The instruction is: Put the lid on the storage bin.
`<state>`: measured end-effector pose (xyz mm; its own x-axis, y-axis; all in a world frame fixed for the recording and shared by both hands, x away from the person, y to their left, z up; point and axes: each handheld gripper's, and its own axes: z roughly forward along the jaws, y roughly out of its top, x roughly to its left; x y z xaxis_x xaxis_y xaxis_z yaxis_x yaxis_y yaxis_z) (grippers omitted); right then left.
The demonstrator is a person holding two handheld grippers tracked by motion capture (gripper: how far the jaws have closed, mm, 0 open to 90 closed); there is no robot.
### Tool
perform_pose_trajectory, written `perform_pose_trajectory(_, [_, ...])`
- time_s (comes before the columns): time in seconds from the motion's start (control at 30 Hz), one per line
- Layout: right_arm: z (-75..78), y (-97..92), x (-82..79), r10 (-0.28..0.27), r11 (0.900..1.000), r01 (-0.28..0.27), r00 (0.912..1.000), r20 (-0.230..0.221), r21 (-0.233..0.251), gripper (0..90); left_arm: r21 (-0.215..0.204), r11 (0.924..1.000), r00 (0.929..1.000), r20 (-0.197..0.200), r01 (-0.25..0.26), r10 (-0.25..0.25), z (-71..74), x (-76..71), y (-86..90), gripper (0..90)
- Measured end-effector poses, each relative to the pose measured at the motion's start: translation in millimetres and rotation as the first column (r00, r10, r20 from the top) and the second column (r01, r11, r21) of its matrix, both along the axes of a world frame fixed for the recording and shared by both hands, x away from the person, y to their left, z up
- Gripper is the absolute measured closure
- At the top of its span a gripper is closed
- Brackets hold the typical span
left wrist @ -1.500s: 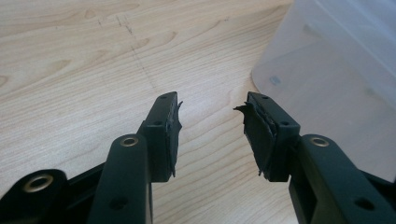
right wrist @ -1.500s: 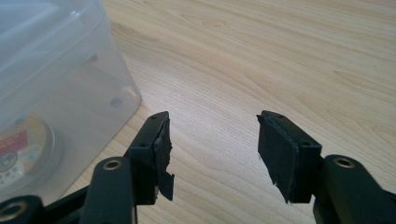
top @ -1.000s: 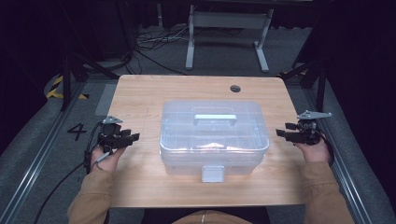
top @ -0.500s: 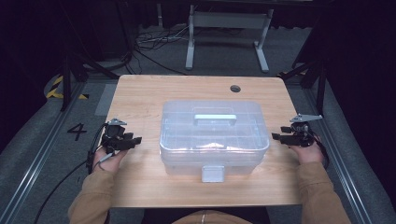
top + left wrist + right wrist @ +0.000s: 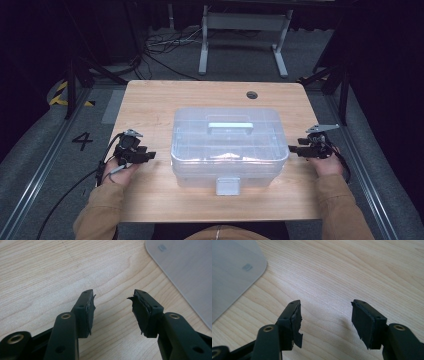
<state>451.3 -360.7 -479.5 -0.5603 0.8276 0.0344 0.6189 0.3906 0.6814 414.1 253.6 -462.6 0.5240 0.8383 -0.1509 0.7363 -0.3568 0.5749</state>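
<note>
Both claws sit low over the desk (image 5: 150,105), one on each side of the clear plastic storage box (image 5: 229,145), which stands shut at the desk's middle with its latch facing me. My left claw (image 5: 148,156) is spread with nothing between its pads, near the box's left wall. My right claw (image 5: 293,149) is also spread and empty, its tips just beside the box's right wall.
</note>
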Motion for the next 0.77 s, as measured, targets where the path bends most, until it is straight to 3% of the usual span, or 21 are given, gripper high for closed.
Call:
perform_pose_trajectory(0.57, [-6.2,4.4,2.1,0.028,0.9986,-0.029,0.9989,-0.038,-0.043,40.1,0.012,0.9997,0.9965,-0.081,0.023,-0.022,-6.0,2.7,-3.2,50.8])
perform_pose_trajectory(0.77, [-3.5,3.4,-0.2,0.019,0.9989,-0.020,0.9996,-0.021,-0.042,39.7,0.000,0.9999,0.9982,-0.058,0.014,-0.014,-2.9,3.8,-2.6,49.8])
